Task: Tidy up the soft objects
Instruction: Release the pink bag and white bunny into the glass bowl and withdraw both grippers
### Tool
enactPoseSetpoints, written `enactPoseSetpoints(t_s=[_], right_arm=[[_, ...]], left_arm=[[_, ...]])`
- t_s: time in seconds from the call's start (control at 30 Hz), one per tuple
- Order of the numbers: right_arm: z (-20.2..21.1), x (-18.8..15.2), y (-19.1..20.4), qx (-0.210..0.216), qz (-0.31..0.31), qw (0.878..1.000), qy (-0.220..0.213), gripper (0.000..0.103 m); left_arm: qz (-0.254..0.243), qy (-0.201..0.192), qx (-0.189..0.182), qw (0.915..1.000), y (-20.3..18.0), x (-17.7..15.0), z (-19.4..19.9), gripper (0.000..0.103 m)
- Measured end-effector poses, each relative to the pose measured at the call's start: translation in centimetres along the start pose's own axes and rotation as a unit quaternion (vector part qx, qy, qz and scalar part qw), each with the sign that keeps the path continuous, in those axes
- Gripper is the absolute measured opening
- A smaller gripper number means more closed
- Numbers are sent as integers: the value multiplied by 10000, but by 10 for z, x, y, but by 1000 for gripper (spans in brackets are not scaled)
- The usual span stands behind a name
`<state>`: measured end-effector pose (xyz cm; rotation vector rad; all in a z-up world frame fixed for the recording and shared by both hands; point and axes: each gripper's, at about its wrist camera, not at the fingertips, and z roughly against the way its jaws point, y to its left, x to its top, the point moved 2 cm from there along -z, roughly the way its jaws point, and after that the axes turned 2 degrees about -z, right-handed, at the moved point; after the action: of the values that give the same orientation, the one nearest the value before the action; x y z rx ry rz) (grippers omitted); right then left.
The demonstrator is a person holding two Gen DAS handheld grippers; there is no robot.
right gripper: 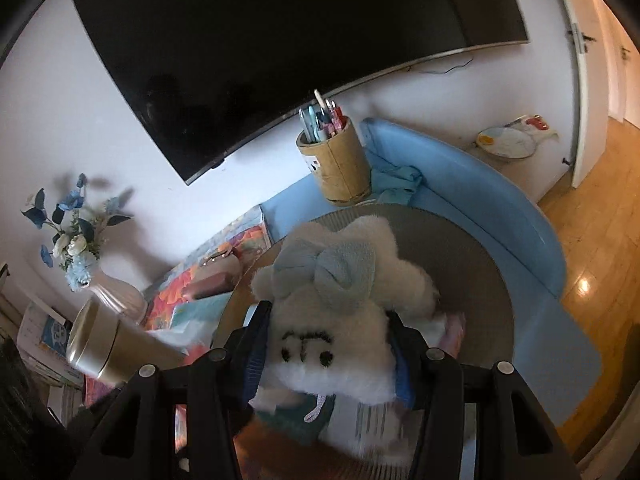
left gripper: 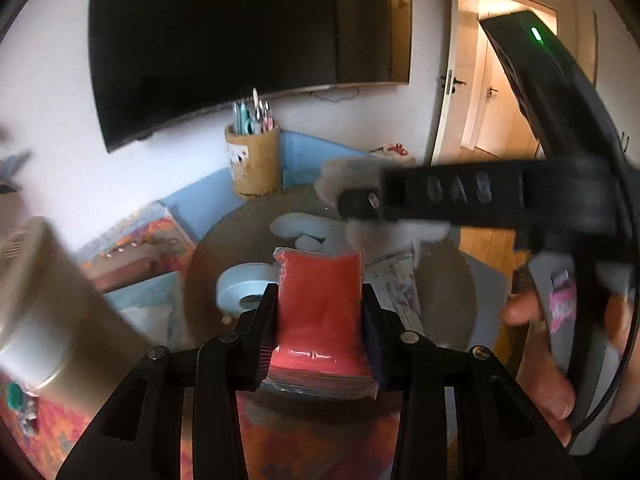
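In the left wrist view my left gripper [left gripper: 320, 300] is shut on a red soft pack in clear wrap [left gripper: 320, 308], held above a round woven basket [left gripper: 204, 280]. A white plush [left gripper: 304, 228] and a white round item [left gripper: 240, 284] lie in that basket. The right gripper [left gripper: 360, 204] crosses the right side of this view, a hand [left gripper: 552, 380] holding it, with white fluff at its tips. In the right wrist view my right gripper [right gripper: 326, 332] is shut on a white fluffy plush with a pale blue bow and a stitched face [right gripper: 332, 304], over the basket [right gripper: 480, 272].
A bamboo pen holder [right gripper: 336, 160] stands behind the basket on a blue surface [right gripper: 480, 184]. A gold cylinder [right gripper: 104, 344], a vase of blue flowers [right gripper: 76, 240] and colourful books [right gripper: 208, 264] sit to the left. A dark screen [right gripper: 280, 48] hangs on the wall; a doorway [left gripper: 504, 112] opens right.
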<state>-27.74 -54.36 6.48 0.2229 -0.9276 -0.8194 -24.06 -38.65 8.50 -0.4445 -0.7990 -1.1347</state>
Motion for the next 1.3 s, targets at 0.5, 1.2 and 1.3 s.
enactPoseSetpoints(t_s=[0.5,1.2,1.3], right_arm=[[-13,15,-25,433,-373,9979,302,70],[73,-137,65,1137,919,9890,-202,88],[71,-151,109,1341,1462,9801,-91,88]], left_arm=[[-354,-374,193,9985,-17,-7,-2,87],[746,-285,925,9925,86,-127,136,88],[1218,-317,1133,9856,124,-143,148,88]])
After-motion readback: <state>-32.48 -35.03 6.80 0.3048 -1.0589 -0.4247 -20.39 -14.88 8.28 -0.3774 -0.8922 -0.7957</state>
